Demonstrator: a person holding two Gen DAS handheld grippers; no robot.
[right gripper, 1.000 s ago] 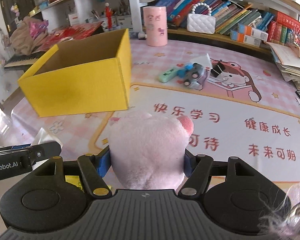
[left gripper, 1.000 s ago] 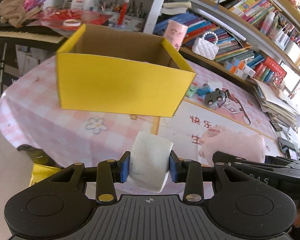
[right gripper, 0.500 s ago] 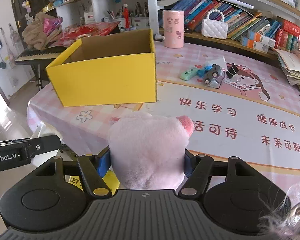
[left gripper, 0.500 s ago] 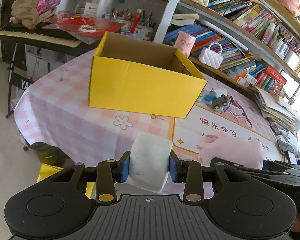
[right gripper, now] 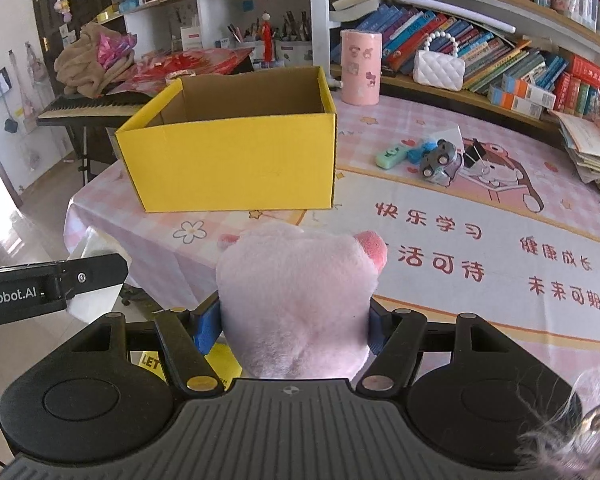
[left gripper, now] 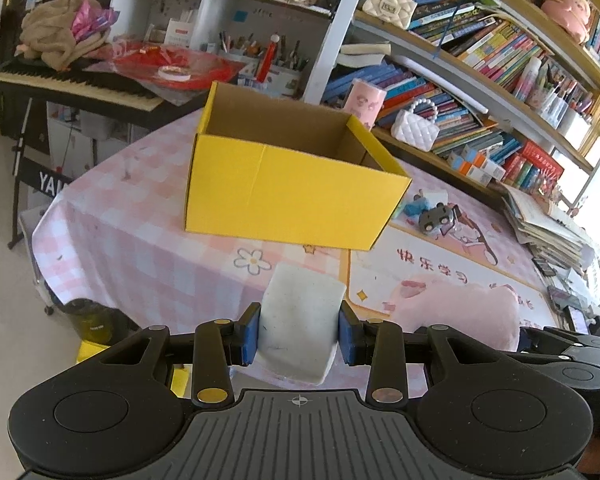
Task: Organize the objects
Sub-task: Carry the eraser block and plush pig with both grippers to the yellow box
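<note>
Left gripper (left gripper: 299, 334) clamped on a white foam block (left gripper: 300, 324), held off the near edge of the table (left gripper: 140, 256); right gripper (right gripper: 296, 326) clamped on a pink plush toy (right gripper: 300, 300), above that edge. Open yellow box (right gripper: 236, 164) sits beyond both, near the table's left edge. Small toy car (right gripper: 438, 160) and green eraser (right gripper: 390, 156) lie right of the box, toward the far edge.

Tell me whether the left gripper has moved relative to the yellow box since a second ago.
Yes. The left gripper, shut on the white block, has backed away from the yellow box: the box now looks smaller and farther, with more tablecloth showing before it.
</note>
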